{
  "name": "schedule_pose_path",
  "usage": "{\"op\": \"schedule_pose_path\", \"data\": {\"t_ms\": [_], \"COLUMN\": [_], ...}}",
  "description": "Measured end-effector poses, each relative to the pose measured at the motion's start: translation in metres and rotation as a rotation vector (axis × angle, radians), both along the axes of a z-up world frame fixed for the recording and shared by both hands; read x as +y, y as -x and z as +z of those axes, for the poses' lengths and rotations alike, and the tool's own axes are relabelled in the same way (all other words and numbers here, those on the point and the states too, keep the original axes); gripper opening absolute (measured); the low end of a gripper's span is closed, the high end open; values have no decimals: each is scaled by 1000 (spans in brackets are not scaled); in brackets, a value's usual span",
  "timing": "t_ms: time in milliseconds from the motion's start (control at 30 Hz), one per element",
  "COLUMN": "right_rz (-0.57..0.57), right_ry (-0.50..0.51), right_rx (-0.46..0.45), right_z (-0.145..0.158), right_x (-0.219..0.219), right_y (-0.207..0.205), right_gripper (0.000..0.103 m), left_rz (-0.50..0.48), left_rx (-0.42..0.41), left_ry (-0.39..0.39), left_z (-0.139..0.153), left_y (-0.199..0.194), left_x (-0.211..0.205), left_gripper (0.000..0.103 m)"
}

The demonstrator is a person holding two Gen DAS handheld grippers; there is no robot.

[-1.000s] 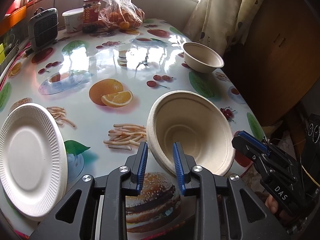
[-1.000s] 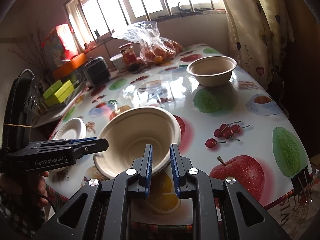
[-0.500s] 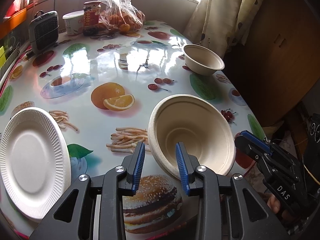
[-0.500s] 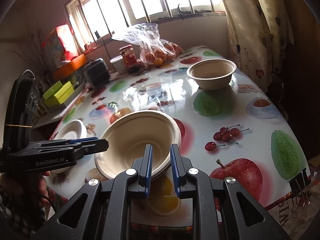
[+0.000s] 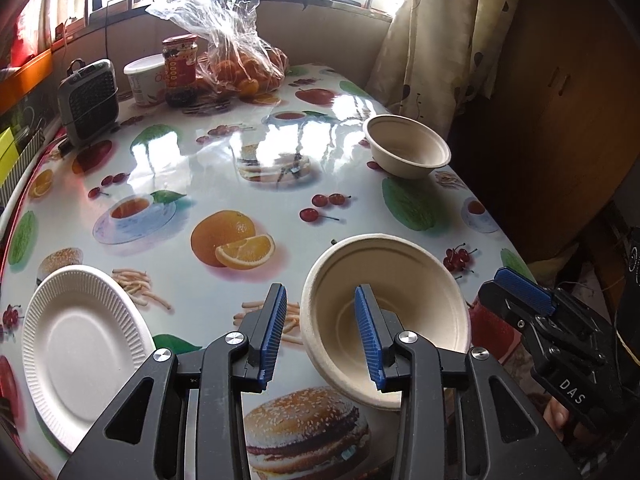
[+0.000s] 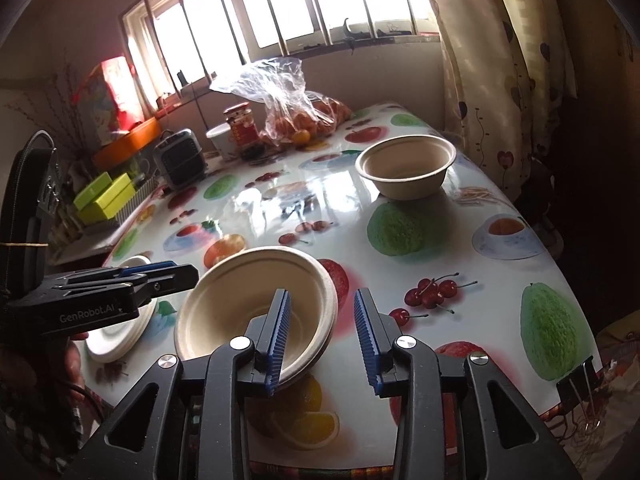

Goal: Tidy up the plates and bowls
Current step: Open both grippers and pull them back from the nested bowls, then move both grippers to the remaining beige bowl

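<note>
Left wrist view: the near bowl [image 5: 388, 312], a tan pulp-fibre bowl with a wide rolled rim and faint moulded rings inside, sits tilted at lower centre of the frame on the glossy fruit-print tablecloth [image 5: 248, 152]. The left gripper [image 5: 320, 336] straddles the bowl's left rim; its jaws are partly open, one blue pad outside and one inside, and neither pad presses the wall. A white fluted paper plate [image 5: 80, 344] lies at lower left, near the table edge. A second bowl [image 5: 406, 152] of the same tan material stands upright at upper right, well apart. The right gripper [image 5: 532, 300] shows at the right edge, just beside the near bowl.

In the right wrist view the right gripper [image 6: 322, 336] has just been opening: its jaws stand partly apart across the bowl's [image 6: 256, 304] right rim, and the left pad overlaps the inside wall, but whether it touches cannot be told. The bowl leans, its right side raised off the cloth.
</note>
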State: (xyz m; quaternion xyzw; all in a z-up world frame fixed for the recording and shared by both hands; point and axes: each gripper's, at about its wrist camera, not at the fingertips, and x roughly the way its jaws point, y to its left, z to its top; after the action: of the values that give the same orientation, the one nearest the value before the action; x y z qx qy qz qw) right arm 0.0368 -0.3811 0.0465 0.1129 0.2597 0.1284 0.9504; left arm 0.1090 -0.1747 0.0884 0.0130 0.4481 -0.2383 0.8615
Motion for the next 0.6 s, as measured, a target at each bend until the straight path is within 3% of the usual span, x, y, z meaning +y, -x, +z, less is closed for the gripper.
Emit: {"op": "schedule_pose_path", "data": {"t_ms": [600], "right_rz": [-151], "right_ry": [15], "right_rx": [-47], "right_z": [29], "right_x": [-38], "right_y": [-28], "right_gripper": [41], "left_rz": [-74], "left_rx": [-102], "left_ry": [-12], "left_z": [33], "left_y": [-52], "left_x": [-34], "left_gripper": [37]}}
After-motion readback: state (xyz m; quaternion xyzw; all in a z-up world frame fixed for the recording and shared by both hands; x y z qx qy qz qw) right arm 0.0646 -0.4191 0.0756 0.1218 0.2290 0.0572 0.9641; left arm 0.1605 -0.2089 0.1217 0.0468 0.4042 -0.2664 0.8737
